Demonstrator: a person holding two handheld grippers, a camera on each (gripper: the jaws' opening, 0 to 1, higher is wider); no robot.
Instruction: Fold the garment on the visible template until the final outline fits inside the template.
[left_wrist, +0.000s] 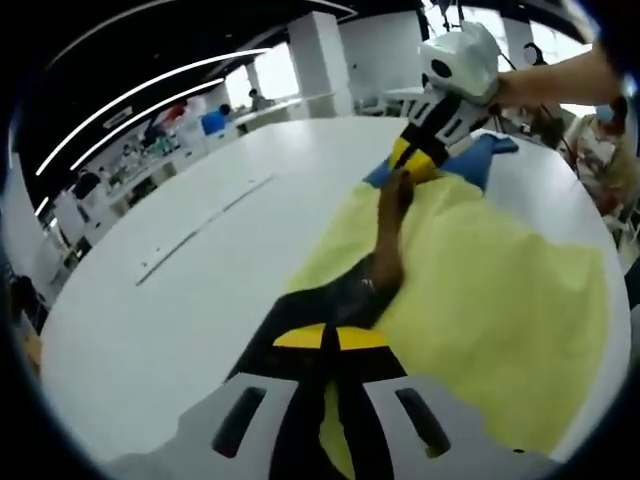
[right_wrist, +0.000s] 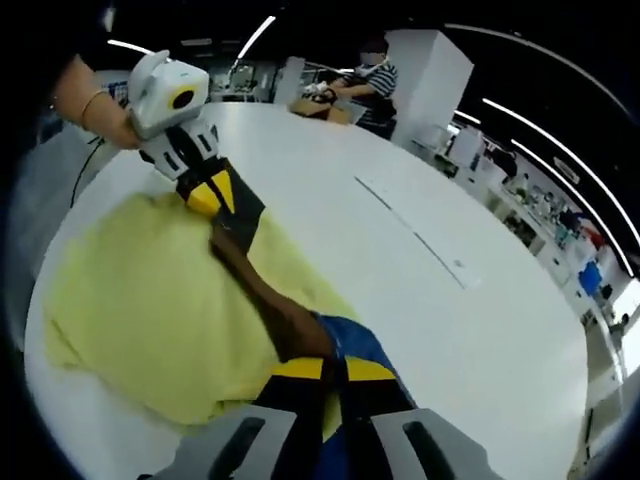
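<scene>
I've got the yellow garment (left_wrist: 500, 300) spread on the white table (left_wrist: 200, 260), w/ a dark brown strip (left_wrist: 388, 245) bunched along its edge. In the left gripper view my left gripper (left_wrist: 330, 345) sits at the near end of that strip, jaws closed down on it, yellow cloth showing betw. them. Right gripper (left_wrist: 415, 160) is at the strip's far end, beside a blue piece (left_wrist: 480, 155). In the right gripper view the right gripper (right_wrist: 335, 375) is pinched shut on the strip (right_wrist: 270, 300) where it meets the blue piece (right_wrist: 355, 340); garment (right_wrist: 150, 320) lies left of the strip. Left gripper (right_wrist: 215, 200) bites the opposite end. Strip looks pulled taut betw. both. A person in a striped top (right_wrist: 375, 85) is seated beyond the table (right_wrist: 450, 300).
</scene>
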